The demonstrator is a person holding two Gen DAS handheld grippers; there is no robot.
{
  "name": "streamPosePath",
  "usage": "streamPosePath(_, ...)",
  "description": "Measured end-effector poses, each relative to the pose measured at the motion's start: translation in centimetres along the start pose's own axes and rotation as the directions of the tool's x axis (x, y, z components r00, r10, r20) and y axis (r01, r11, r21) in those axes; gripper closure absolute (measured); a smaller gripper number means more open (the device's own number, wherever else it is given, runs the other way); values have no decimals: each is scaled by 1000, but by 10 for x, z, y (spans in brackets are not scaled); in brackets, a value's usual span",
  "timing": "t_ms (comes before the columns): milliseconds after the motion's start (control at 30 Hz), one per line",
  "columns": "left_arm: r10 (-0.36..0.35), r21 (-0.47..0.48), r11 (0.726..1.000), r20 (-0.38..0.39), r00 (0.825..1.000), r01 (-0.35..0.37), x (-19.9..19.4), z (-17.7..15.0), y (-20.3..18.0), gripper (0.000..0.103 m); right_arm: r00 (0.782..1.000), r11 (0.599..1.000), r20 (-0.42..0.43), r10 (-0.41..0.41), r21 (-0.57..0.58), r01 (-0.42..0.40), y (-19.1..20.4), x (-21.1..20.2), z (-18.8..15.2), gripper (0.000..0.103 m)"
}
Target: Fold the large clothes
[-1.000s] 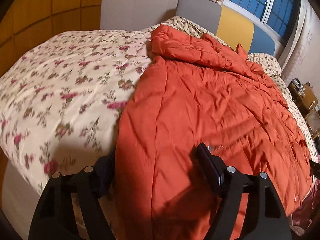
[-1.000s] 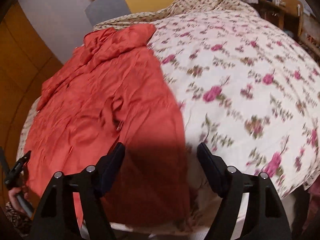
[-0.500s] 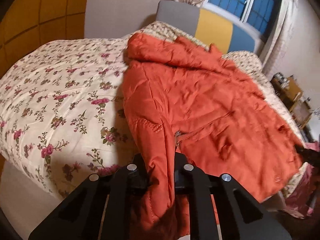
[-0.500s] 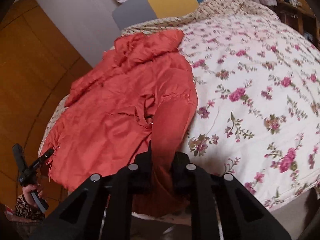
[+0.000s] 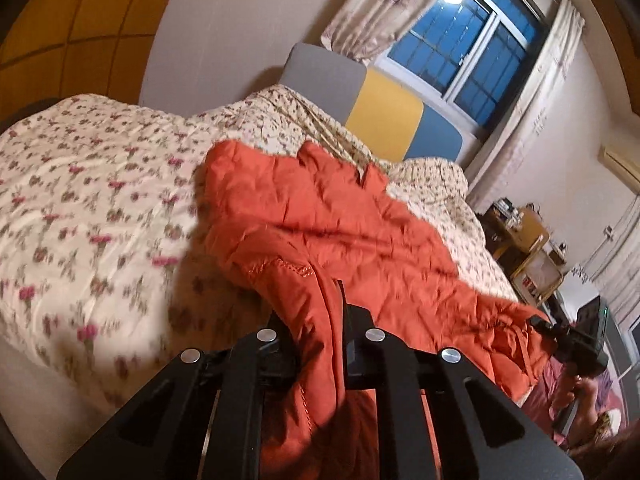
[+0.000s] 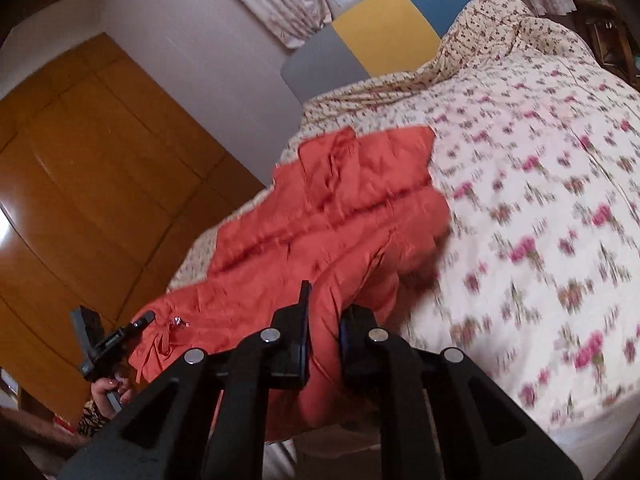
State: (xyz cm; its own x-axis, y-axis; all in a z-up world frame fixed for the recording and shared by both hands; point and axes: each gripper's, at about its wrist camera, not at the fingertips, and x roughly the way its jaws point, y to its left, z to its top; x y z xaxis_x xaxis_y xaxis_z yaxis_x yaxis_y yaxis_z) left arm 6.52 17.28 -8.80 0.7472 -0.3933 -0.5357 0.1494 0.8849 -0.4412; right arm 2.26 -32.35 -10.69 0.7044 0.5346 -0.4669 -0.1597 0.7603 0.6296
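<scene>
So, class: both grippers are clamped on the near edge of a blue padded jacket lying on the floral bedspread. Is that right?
Not quite: the jacket is orange-red, not blue, as both wrist views show. The rest holds: the left gripper and right gripper are each clamped on its near edge, and it lies on the floral bedspread.

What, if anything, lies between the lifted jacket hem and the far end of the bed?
Nothing visible does. Both tongs, left and right, clamp the orange jacket, and only bare floral quilt lies beyond it.

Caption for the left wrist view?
Left tongs shut on the orange jacket's hem, lifting it off the floral quilt.
</scene>
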Motion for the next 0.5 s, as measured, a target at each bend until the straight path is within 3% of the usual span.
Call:
streamPosePath(333,-48,-123,991,26,998,51,51,78,21,91,999,999,48,2,39,-4,-7,46,77,92)
streamPosePath(500,-27,-149,988,31,999,31,84,104,31,91,998,997,59,-33,65,29,-18,82,114,92)
